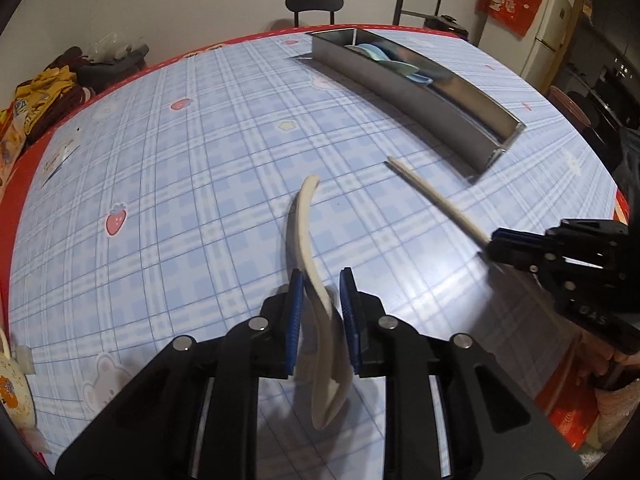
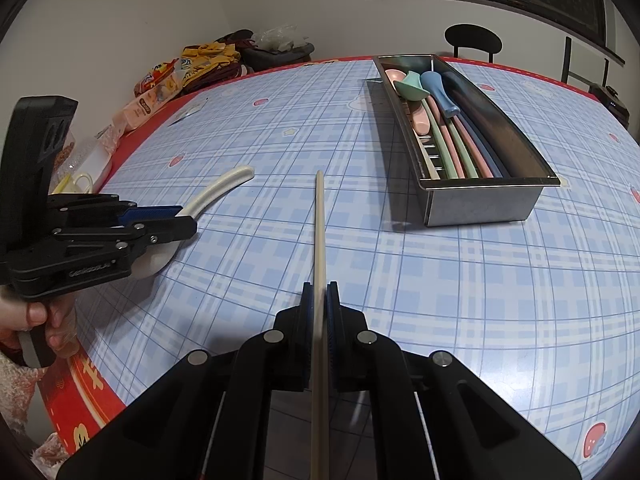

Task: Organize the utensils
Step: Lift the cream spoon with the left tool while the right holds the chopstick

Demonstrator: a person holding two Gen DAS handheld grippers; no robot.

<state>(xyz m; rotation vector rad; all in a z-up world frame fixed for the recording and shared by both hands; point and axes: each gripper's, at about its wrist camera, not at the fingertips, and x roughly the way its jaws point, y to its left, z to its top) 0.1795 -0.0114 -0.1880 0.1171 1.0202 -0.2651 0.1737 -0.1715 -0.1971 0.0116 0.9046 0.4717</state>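
cream plastic spoon (image 1: 306, 224): light, stiff, slick; better held mid-handle; left gripper (image 1: 320, 300) slightly parted, one pad touching it
thin cream chopstick (image 2: 320, 232): rigid, roll-prone; right gripper (image 2: 320, 304) clamped tight on it

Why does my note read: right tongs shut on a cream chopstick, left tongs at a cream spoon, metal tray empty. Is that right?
One error: the tray is not empty. The right wrist view shows pink, green and blue spoons and chopsticks lying in it. The rest holds: the right tongs are shut on the chopstick, and the left tongs are at the spoon.
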